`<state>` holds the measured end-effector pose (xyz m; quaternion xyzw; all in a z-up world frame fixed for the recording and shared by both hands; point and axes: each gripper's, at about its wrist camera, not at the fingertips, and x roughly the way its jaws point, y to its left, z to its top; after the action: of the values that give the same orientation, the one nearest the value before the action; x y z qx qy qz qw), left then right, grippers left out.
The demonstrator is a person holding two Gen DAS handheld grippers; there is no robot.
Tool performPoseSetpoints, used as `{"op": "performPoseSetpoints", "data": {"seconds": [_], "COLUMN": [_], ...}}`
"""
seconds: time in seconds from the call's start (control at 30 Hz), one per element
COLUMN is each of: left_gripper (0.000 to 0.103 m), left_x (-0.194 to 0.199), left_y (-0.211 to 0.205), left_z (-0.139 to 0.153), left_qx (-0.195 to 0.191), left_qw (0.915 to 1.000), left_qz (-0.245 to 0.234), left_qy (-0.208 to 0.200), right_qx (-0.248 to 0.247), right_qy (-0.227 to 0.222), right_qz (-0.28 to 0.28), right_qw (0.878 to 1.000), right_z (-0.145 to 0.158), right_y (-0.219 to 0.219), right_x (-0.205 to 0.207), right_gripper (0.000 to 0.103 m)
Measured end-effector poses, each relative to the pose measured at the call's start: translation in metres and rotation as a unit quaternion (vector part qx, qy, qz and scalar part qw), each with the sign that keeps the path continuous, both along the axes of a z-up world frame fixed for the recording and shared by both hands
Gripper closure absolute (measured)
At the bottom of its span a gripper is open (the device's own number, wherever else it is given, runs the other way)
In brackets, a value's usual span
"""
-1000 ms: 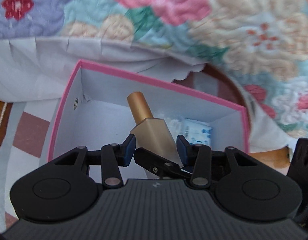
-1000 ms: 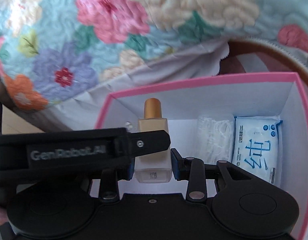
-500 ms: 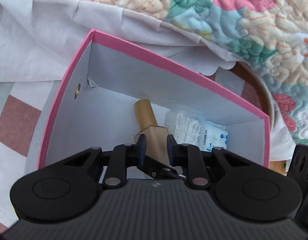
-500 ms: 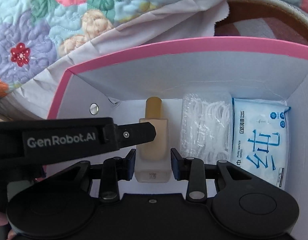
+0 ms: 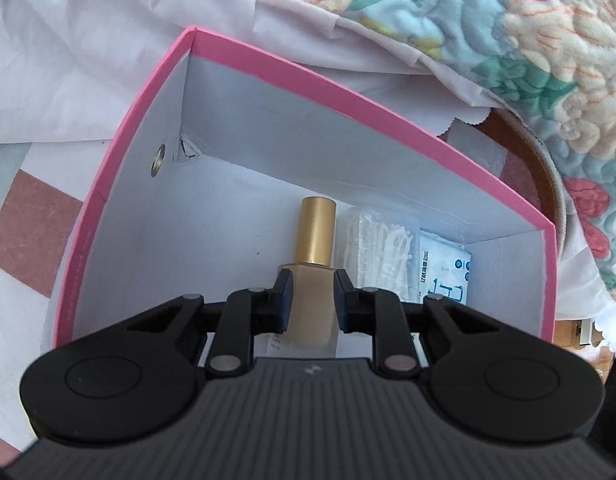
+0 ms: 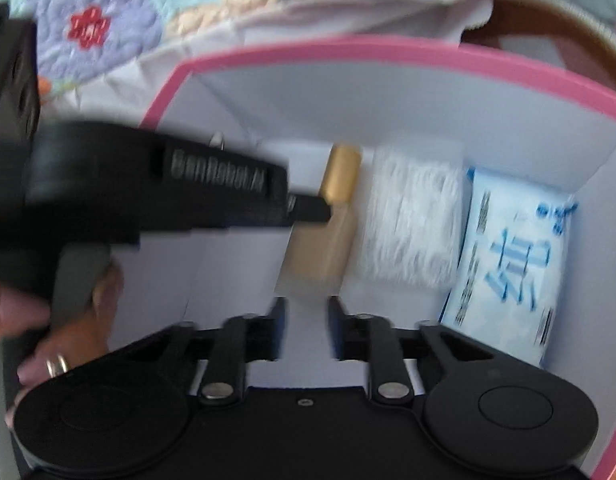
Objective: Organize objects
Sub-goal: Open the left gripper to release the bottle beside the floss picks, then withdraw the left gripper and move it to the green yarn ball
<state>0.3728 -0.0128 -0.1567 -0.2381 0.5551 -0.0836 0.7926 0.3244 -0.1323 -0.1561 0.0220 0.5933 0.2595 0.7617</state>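
Observation:
A beige bottle with a gold cap lies in the white, pink-rimmed box. My left gripper is shut on the bottle's body just below the cap. In the blurred right wrist view the bottle lies tilted, with a finger of the left gripper against it. My right gripper sits just short of the bottle's base. Its jaws are closing, with a narrow gap and nothing between them. A hand holds the left gripper's handle.
Right of the bottle, a clear pack of floss picks and a blue-white wipes pack lie in the box. A white cloth and a floral quilt surround it. The box floor left of the bottle is bare.
The left jaws closed on the bottle as the left gripper sank into the box. The right gripper let go of the bottle's base, drew back, and its jaws narrowed.

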Motion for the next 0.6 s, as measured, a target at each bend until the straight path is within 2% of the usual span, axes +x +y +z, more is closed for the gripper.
{"op": "performPoseSetpoints", "data": {"seconds": [0.07, 0.13, 0.2, 0.23, 0.3, 0.4, 0.43, 0.6], "left_gripper": [0.082, 0.082, 0.082, 0.082, 0.082, 0.082, 0.082, 0.077], "left_x": [0.001, 0.002, 0.002, 0.001, -0.002, -0.01, -0.012, -0.035], "left_y": [0.0, 0.0, 0.006, 0.009, 0.011, 0.01, 0.01, 0.001], "left_z": [0.0, 0.001, 0.006, 0.009, 0.02, 0.04, 0.046, 0.074], "left_qx": [0.0, -0.003, -0.027, -0.039, -0.034, 0.001, 0.008, 0.046], "left_qw": [1.0, 1.0, 0.9995, 0.999, 0.9993, 0.9999, 0.9999, 0.9979], "left_qz": [0.001, 0.003, 0.01, 0.015, 0.01, 0.001, -0.004, -0.035], "left_qy": [0.001, 0.006, 0.013, 0.014, 0.009, -0.01, -0.015, -0.029], "right_qx": [0.006, 0.048, 0.079, 0.09, 0.099, 0.083, 0.079, 0.076], "right_qy": [-0.001, 0.015, 0.032, 0.034, 0.04, 0.013, 0.0, -0.065], "right_qz": [-0.008, -0.048, -0.102, -0.117, -0.127, -0.112, -0.101, -0.058], "right_qw": [1.0, 0.998, 0.991, 0.988, 0.986, 0.99, 0.992, 0.993], "right_z": [-0.005, -0.012, -0.017, -0.019, -0.021, -0.013, -0.007, 0.035], "right_y": [0.002, -0.003, -0.012, -0.014, -0.015, -0.013, -0.014, -0.031], "right_x": [-0.001, 0.004, 0.011, 0.013, 0.013, 0.005, 0.0, -0.029], "right_gripper": [0.093, 0.094, 0.094, 0.094, 0.094, 0.092, 0.089, 0.086]}}
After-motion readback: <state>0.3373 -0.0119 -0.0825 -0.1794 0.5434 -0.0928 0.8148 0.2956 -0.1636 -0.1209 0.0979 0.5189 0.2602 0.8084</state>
